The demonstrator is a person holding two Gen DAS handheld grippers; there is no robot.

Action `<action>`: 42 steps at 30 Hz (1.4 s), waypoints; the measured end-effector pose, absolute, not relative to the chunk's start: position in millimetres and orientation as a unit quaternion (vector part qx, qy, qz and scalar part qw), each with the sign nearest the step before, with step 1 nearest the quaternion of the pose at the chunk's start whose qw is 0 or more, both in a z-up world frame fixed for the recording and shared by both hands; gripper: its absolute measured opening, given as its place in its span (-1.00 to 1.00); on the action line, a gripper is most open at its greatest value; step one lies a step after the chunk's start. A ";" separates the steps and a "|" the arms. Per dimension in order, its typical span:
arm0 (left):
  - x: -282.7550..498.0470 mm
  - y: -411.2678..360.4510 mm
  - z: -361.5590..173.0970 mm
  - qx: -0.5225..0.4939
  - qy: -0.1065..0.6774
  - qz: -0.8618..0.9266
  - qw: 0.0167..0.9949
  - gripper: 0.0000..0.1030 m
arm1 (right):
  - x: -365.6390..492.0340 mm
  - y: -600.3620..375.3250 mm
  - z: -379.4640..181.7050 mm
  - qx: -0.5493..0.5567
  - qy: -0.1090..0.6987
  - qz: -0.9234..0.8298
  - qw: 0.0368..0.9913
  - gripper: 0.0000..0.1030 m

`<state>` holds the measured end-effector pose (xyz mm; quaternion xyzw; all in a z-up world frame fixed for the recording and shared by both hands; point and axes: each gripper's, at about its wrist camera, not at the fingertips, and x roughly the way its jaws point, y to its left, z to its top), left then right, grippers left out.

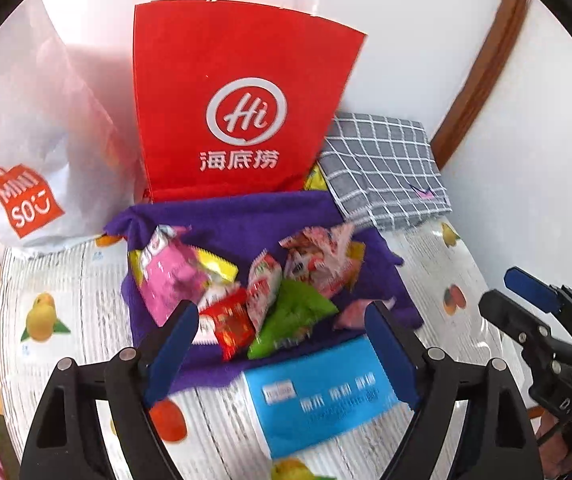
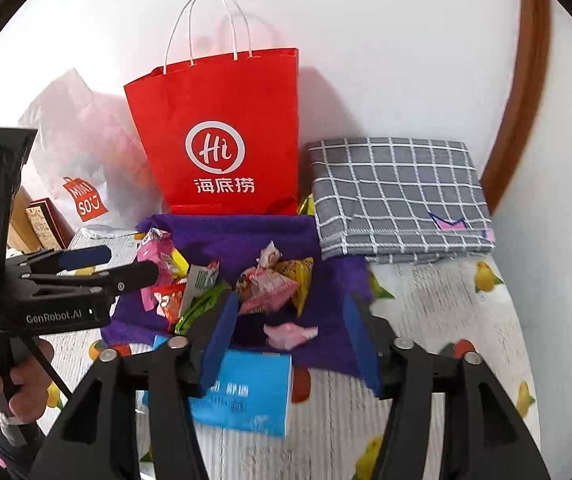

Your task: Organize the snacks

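Behind everything stands the red paper bag [image 2: 222, 136], light and tippy. On the purple towel [image 2: 246, 240] the snack packets [image 2: 274, 284] lie piled loose, so my wide-open left gripper [image 1: 282, 344] and right gripper [image 2: 289, 328] might snag two slippery wrappers.

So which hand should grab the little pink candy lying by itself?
Probably the right. The right gripper is open with the pink candy sitting between its fingers. The left gripper is open over the red packet, with the candy off toward one finger.
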<state>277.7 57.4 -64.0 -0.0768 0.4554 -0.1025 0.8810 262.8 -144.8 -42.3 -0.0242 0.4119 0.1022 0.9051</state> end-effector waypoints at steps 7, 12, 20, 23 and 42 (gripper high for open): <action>220.9 53.3 -51.3 -0.073 0.447 -0.105 0.885 0.64 | 217.4 -157.8 -36.3 0.007 0.417 0.099 0.903 0.13; 172.1 45.2 -37.2 -0.052 0.422 -0.086 0.901 0.77 | 174.2 -167.3 -30.6 0.016 0.410 0.095 0.907 0.27; 109.9 29.3 -20.4 -0.038 0.398 -0.062 0.915 0.87 | 108.7 -175.2 -18.0 -0.012 0.380 0.071 0.922 0.77; 91.6 26.5 -15.2 -0.039 0.388 -0.048 0.919 0.92 | 91.2 -180.6 -15.7 -0.012 0.377 0.067 0.924 0.78; 10.0 2.8 3.2 -0.029 0.354 -0.021 0.935 0.95 | 5.2 -217.7 -3.7 0.011 0.353 0.048 0.934 0.90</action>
